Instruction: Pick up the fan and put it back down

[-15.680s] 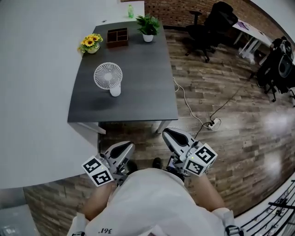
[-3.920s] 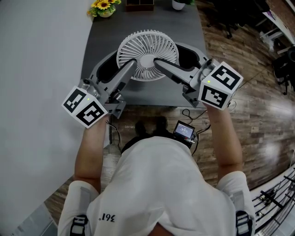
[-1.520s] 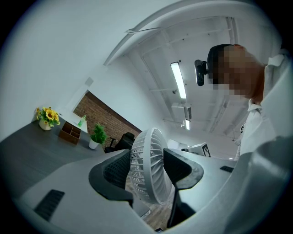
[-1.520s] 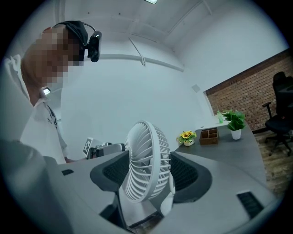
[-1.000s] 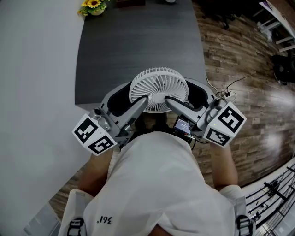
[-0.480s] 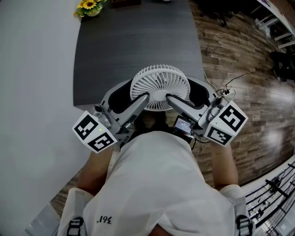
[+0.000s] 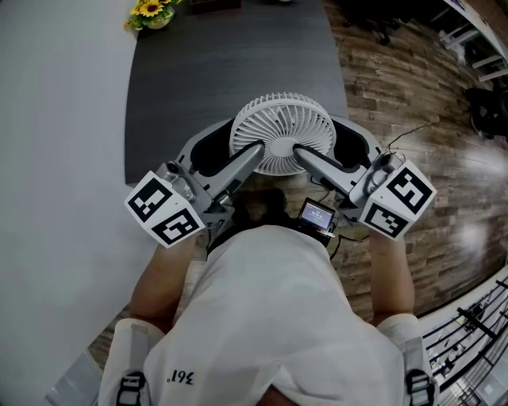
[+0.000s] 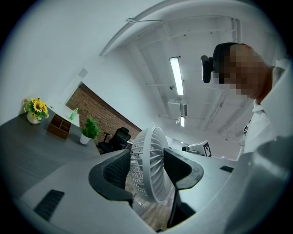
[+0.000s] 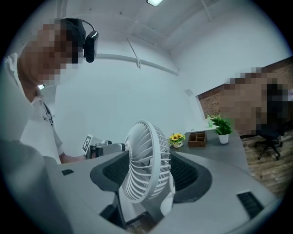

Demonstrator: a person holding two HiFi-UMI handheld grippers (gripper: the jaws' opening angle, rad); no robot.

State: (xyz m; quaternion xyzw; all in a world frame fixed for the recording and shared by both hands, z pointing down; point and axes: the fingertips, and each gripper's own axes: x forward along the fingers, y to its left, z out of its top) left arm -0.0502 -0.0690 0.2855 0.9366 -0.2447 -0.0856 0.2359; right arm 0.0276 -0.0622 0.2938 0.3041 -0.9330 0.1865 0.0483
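The white round-grilled fan (image 7: 282, 131) hangs in the air over the near edge of the dark grey table (image 7: 230, 55), facing up toward me. My left gripper (image 7: 236, 152) clamps the grille's left rim, one jaw in front and one behind. On the right rim my right gripper (image 7: 324, 152) does the same. In the left gripper view the fan (image 8: 149, 169) fills the gap between the dark pads. The right gripper view shows the fan (image 9: 144, 169) and its stand held the same way.
A sunflower pot (image 7: 148, 12) stands at the table's far left, with a wooden organizer (image 9: 198, 138) and a potted plant (image 9: 223, 125) along the far edge. A small screen device (image 7: 316, 214) hangs at my waist. Wooden floor (image 7: 413, 103) with a cable lies right.
The fan once stood on the table and is now held aloft by both grippers. Over the last second it has shifted slightly away from my body, toward the table.
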